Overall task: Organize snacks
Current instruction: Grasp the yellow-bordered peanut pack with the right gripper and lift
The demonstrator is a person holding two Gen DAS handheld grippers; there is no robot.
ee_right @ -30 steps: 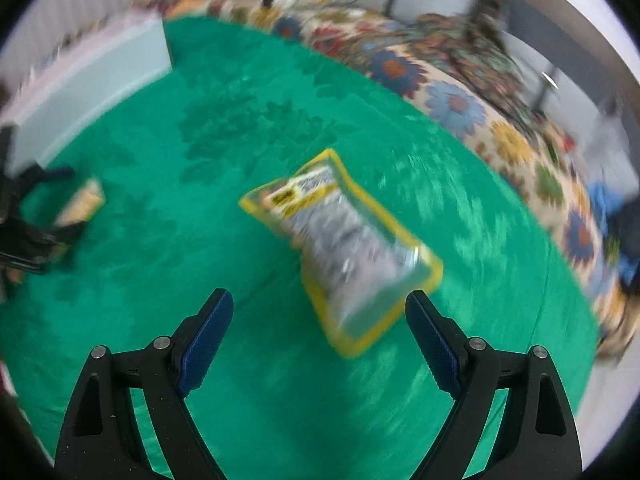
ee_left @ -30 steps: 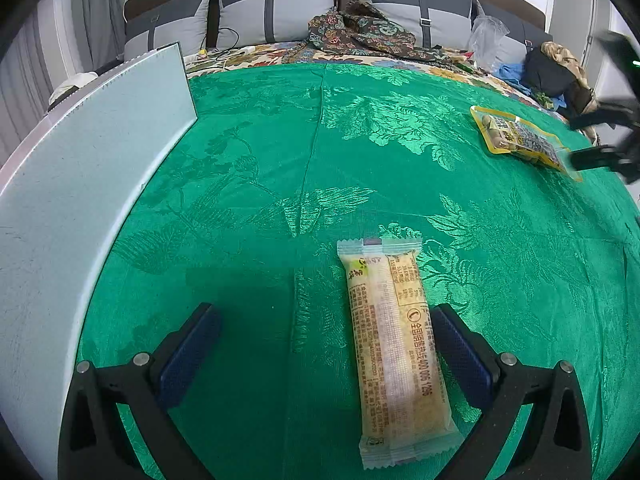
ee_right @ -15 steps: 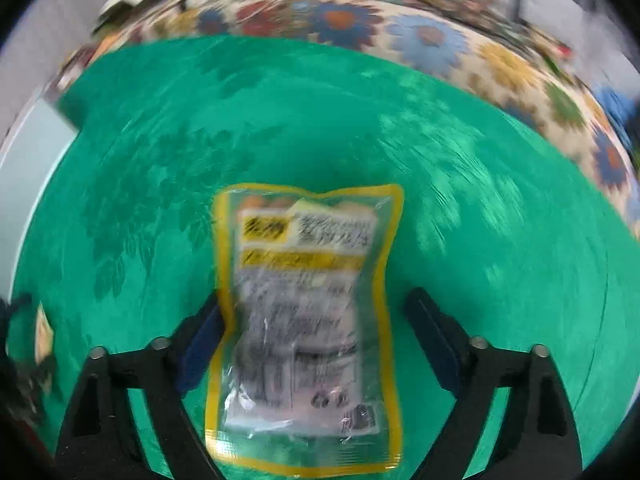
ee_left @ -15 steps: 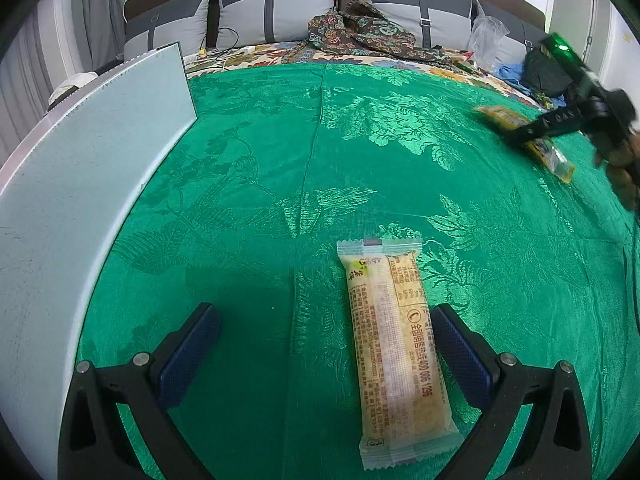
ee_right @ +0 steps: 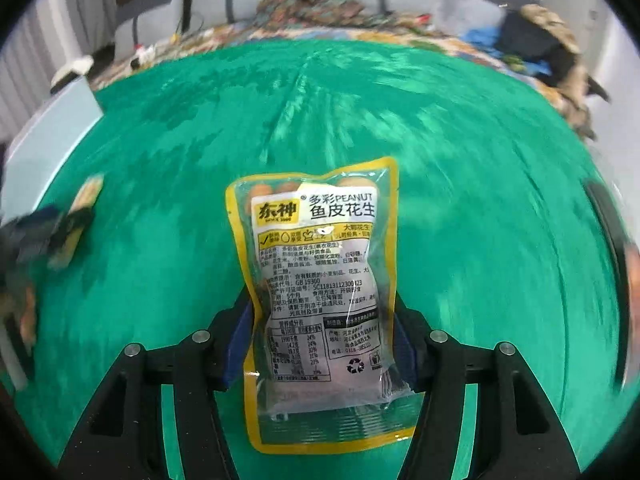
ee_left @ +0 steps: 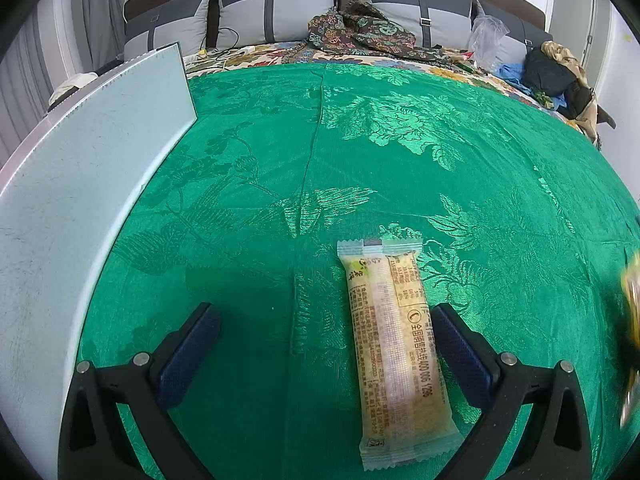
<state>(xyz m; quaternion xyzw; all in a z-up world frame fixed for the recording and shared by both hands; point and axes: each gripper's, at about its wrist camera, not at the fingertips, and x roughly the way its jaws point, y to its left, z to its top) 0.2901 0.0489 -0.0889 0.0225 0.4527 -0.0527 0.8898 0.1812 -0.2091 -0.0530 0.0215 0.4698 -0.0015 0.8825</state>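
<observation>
A long pale snack bar (ee_left: pixel 394 328) lies on the green cloth (ee_left: pixel 400 140) between the fingers of my left gripper (ee_left: pixel 324 316), close to the right finger. That gripper is open and touches nothing. In the right wrist view, a yellow-edged clear peanut bag (ee_right: pixel 320 264) stands lengthwise in my right gripper (ee_right: pixel 322 304). The jaws are closing, with the blue pads (ee_right: pixel 236 336) pressed against the bag's two sides. The bag is sharp while the cloth behind it is blurred. It also shows as a yellow blur (ee_left: pixel 632 312) at the right edge of the left wrist view.
A pale blue-grey board (ee_left: pixel 80 184) runs along the left side of the cloth. Grey pillows (ee_left: pixel 272 8), patterned fabric (ee_left: pixel 372 32) and a heap of clothes (ee_left: pixel 556 68) lie at the back. The left gripper (ee_right: pixel 36 236) and snack bar (ee_right: pixel 86 196) appear blurred at far left.
The right gripper rolled to line up with the peanut bag, narrowed its jaws onto it and carried it from the far right toward the left gripper. The left gripper stayed still.
</observation>
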